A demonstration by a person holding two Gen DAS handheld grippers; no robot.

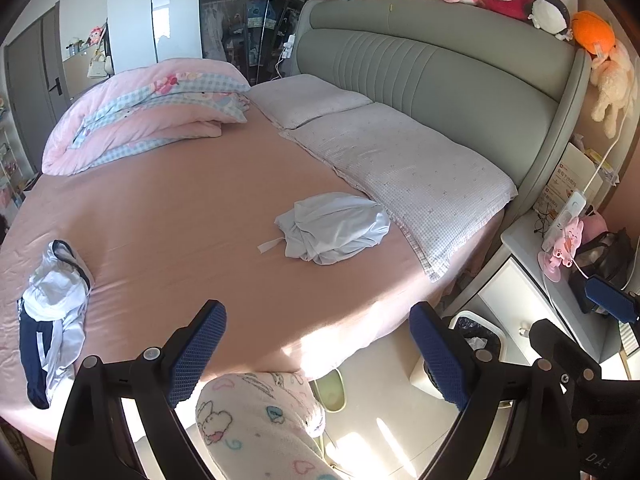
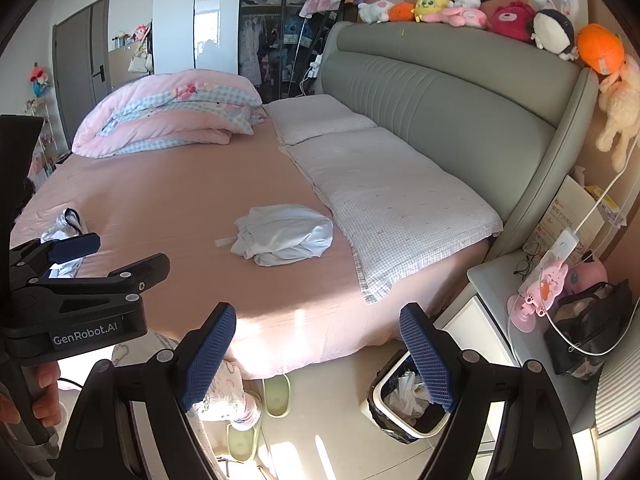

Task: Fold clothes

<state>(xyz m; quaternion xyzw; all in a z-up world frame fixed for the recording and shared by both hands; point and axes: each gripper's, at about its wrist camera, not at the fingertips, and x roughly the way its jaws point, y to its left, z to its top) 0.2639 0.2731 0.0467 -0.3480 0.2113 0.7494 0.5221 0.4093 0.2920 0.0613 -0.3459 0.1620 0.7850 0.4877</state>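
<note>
Both grippers hover above the near edge of a pink bed [image 1: 192, 200], holding nothing. The left gripper [image 1: 316, 344] and the right gripper [image 2: 316, 344] each have their blue-padded fingers spread wide. A crumpled pale-blue garment [image 1: 332, 228] lies mid-bed, just beside the checked pillows [image 1: 404, 176]. A navy-and-white garment [image 1: 52, 312] sits bunched at the bed's left side.
</note>
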